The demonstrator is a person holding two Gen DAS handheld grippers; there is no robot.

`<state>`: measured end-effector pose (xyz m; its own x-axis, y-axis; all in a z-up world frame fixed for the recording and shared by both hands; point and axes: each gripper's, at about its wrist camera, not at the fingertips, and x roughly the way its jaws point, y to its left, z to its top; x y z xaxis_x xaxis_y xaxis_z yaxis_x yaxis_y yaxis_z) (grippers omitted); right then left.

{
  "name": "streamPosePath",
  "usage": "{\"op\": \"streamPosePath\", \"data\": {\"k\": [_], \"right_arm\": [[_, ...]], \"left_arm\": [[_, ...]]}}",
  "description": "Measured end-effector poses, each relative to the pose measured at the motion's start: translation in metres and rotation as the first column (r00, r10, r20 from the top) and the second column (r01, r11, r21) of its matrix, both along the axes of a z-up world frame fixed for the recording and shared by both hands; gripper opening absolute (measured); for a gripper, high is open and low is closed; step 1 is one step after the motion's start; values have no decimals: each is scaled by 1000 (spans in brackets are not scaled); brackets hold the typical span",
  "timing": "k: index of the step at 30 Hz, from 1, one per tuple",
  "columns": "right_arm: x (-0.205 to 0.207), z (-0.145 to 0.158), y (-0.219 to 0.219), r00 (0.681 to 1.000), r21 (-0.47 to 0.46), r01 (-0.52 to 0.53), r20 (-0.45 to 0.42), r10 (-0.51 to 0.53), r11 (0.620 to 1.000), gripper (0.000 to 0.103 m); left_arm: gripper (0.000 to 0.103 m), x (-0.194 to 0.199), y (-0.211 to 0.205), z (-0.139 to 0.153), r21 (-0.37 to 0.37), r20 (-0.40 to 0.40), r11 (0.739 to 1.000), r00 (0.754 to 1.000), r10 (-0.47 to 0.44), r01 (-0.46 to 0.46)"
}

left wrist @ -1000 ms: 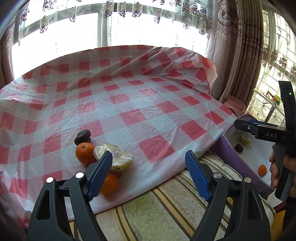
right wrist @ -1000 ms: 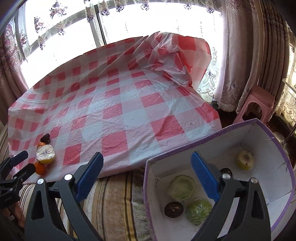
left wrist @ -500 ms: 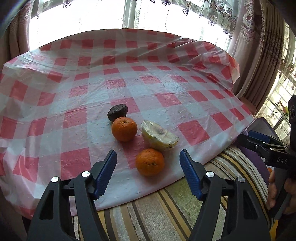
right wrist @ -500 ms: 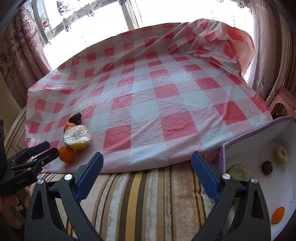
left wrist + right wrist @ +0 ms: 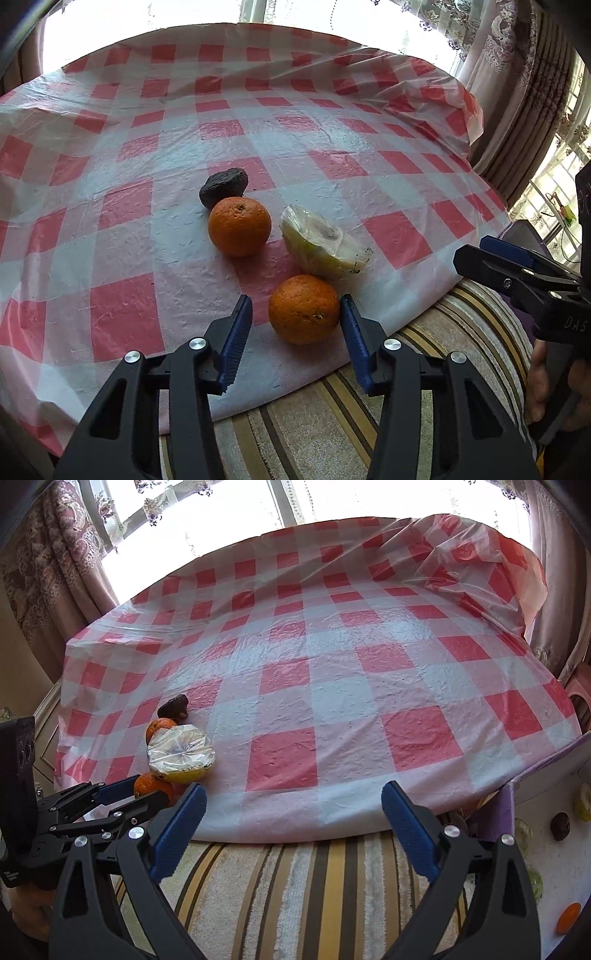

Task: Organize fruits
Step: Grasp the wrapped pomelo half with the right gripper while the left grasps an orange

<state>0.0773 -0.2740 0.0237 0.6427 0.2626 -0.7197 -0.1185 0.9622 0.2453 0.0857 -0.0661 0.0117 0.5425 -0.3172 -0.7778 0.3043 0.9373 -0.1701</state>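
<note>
The left gripper (image 5: 295,317) has its ribbed blue pads closing around a round, dimpled orange (image 5: 303,309); the right pad touches the peel, the left pad stands clear of it. Beyond the fingertips lie a second pebbly orange (image 5: 239,226), a wrinkled dark fruit (image 5: 223,187) and a cut pale half-fruit in shiny cling film (image 5: 322,243), all on the crinkled red-and-white checked plastic sheet (image 5: 125,173). The right gripper (image 5: 291,805) holds its fingers wide apart with nothing between them, over a striped woven rug (image 5: 295,897). To its right a purple-edged white box (image 5: 506,808) is cut off at the frame, its contents only partly visible.
</note>
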Motion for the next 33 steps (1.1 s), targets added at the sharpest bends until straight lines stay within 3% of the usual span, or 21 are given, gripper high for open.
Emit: {"op": "streamPosePath", "data": {"k": [3,11,19,22,27,33], "right_arm": [[4,1,12,1000,-4,-26,2,26,1000,96],[14,2,45,994,22,-108,0,108,994,96],[25,-1,66,987,15,-156,-22,156,988,96],[26,-1,71,985,13,-168,-26,168,986,96],[30,-5,84,981,-36,-191,-41,190,981,96],[35,-4,106,975,-103,-221,-33,219,970,96]], "left_arm": [[38,-2,-1,1,-3,14,1000,1000,-3,3],[36,-5,6,2,2,35,999,998,54,-55],[36,-5,26,3,-13,40,984,983,178,-178],[36,-8,34,5,-16,56,972,970,236,-236],[36,-8,61,5,-84,36,933,935,354,-350],[35,-11,74,6,-121,39,903,907,419,-412]]}}
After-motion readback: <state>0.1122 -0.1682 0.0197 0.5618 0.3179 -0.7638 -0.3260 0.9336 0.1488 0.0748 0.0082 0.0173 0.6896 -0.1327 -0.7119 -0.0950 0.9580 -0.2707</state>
